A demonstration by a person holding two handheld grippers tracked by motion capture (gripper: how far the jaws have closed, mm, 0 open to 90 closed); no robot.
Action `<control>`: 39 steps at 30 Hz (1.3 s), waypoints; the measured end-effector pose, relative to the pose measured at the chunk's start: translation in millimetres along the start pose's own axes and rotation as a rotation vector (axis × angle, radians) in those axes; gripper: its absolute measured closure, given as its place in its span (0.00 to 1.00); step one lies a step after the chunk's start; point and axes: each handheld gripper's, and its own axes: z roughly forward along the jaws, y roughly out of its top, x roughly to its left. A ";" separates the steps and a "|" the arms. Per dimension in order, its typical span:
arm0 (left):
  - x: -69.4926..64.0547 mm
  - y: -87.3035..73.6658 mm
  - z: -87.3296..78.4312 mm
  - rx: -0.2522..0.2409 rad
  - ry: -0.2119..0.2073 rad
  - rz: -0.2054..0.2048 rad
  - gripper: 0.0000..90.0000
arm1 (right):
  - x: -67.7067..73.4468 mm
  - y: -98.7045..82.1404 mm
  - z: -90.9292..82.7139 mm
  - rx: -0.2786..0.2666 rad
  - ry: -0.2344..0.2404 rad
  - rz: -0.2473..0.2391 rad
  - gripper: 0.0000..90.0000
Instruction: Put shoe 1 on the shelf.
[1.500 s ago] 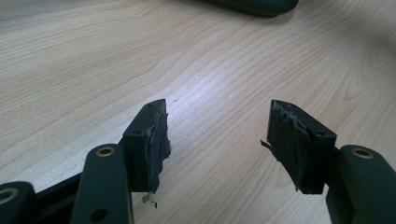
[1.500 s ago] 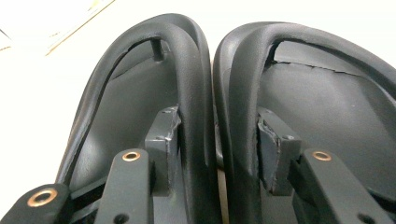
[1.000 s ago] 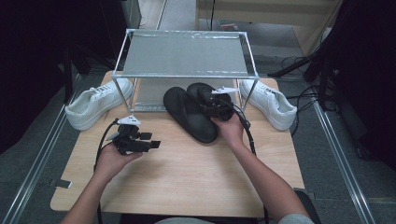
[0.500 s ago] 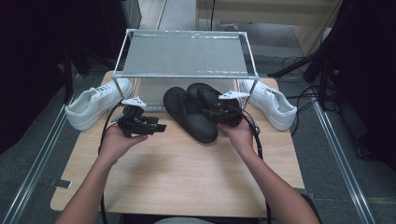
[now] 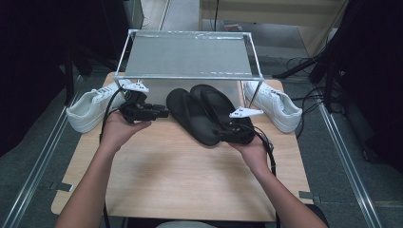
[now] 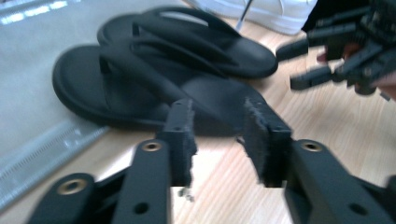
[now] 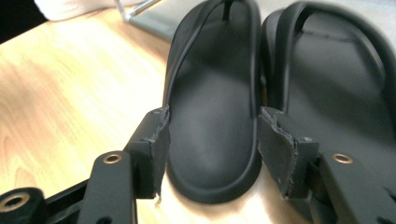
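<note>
Two black flip-flops lie side by side under the front of a wire rack (image 5: 187, 54): the left flip-flop (image 5: 190, 116) and the right one (image 5: 214, 102). My right gripper (image 5: 217, 135) sits at their heel ends. In the right gripper view its jaws (image 7: 212, 126) have just been opening and stand on either side of the left flip-flop's heel (image 7: 215, 140); I see no squeeze. My left gripper (image 5: 164, 113) hovers left of the flip-flops and points at them. Its jaws (image 6: 217, 121) have just been closing to a narrow gap with nothing between them.
A white sneaker (image 5: 92, 109) lies at the table's left edge and another (image 5: 275, 104) at the right, beside the rack's legs. The wooden table (image 5: 180, 175) is bare in front of the flip-flops. Dark cables trail on the floor to the right.
The left hand rose and moved away from me toward the rack, its jaws narrowing. The right gripper slid back from the flip-flops' middle to their heels.
</note>
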 end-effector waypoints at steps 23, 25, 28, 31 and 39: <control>28.3 81.0 16.0 0.013 0.046 0.102 0.99 | 0.2 -29.4 -5.3 0.034 0.040 0.048 0.50; 31.7 86.8 18.4 0.026 0.037 0.100 0.99 | -0.4 -30.5 -5.2 0.035 0.036 0.052 0.50; 34.1 96.6 19.2 0.027 0.048 0.107 0.99 | -1.5 -31.9 -4.6 0.040 0.033 0.052 0.51; 38.9 106.5 18.1 0.027 0.063 0.101 0.99 | -3.4 -33.1 -3.6 0.043 0.036 0.043 0.55; 51.7 116.9 23.0 0.028 0.096 0.089 0.99 | -11.4 -39.8 2.5 0.090 0.031 0.059 0.77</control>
